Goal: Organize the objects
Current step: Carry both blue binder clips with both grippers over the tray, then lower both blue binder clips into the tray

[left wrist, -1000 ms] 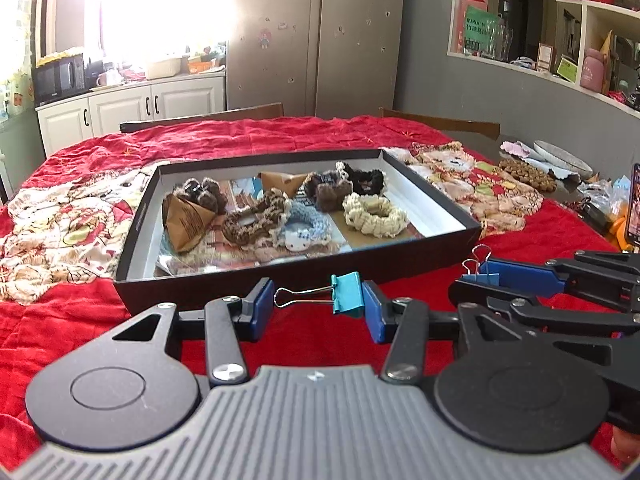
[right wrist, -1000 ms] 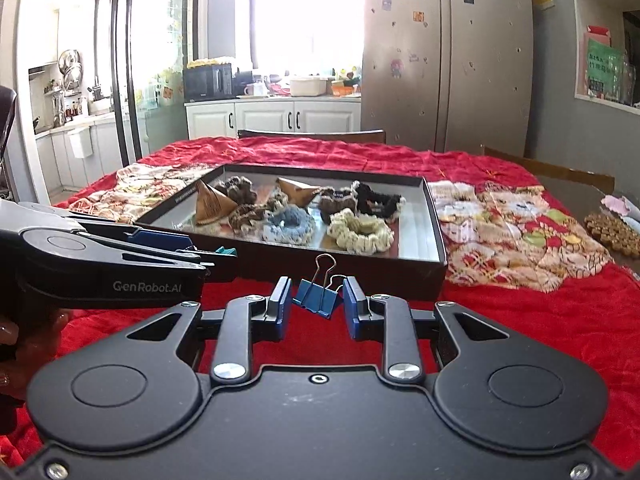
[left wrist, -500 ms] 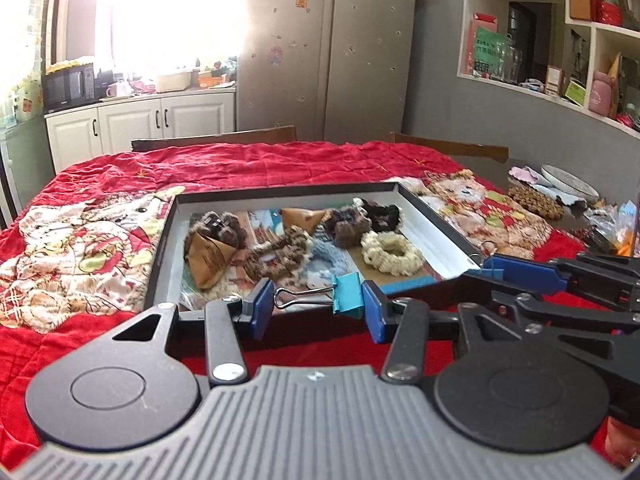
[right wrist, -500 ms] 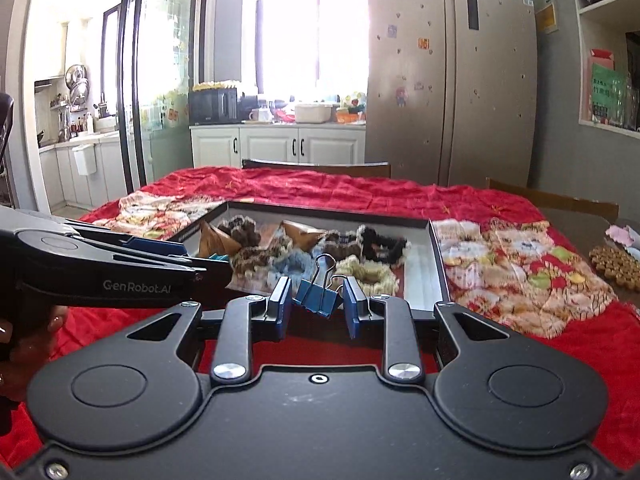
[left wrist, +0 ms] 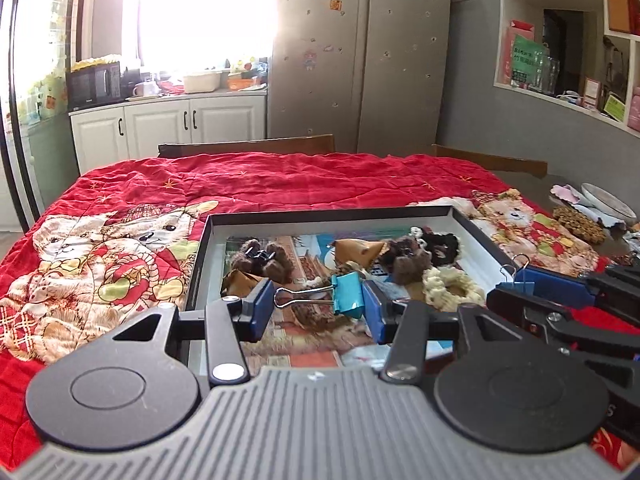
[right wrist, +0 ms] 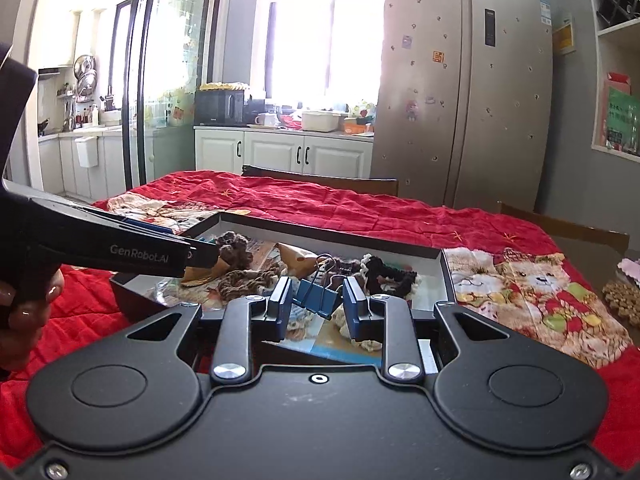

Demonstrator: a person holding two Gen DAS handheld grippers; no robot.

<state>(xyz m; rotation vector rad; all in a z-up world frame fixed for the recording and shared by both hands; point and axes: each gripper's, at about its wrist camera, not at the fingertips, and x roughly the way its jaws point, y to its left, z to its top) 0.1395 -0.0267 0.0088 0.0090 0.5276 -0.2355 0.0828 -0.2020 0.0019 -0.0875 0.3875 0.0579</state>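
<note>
Item 1: teal binder clip (left wrist: 347, 294), pinched at its right side by left gripper (left wrist: 314, 309); wire handles stuck out to the left, w/ a gap before the left finger pad (left wrist: 262, 307). Grip looked loose; contact on that side hard to tell. Clip hung above tray interior, near front edge.

Item 2: dark blue binder clip (right wrist: 316, 299), tilted, held betw. fingers of right gripper (right wrist: 316, 309), closed on it, also over the tray.

Item 3: black tray (left wrist: 476, 236) on red quilt (left wrist: 280, 178) covering the bench. Inside: brown scrunchie (left wrist: 262, 262), cream scrunchie (left wrist: 448, 286), black scrunchie (left wrist: 440, 242), tan paper cones (left wrist: 358, 250), printed sheet underneath. Contents crowded mid-tray; bare strips along left and right walls. Front wall hidden behind gripper bodies in both views.

Item 4: right gripper's arm cut off at right edge of left view; person's hand (right wrist: 24, 308) partly seen at left of right view. Beaded mat (left wrist: 580, 224) near right bench edge, small, unclear.
</note>
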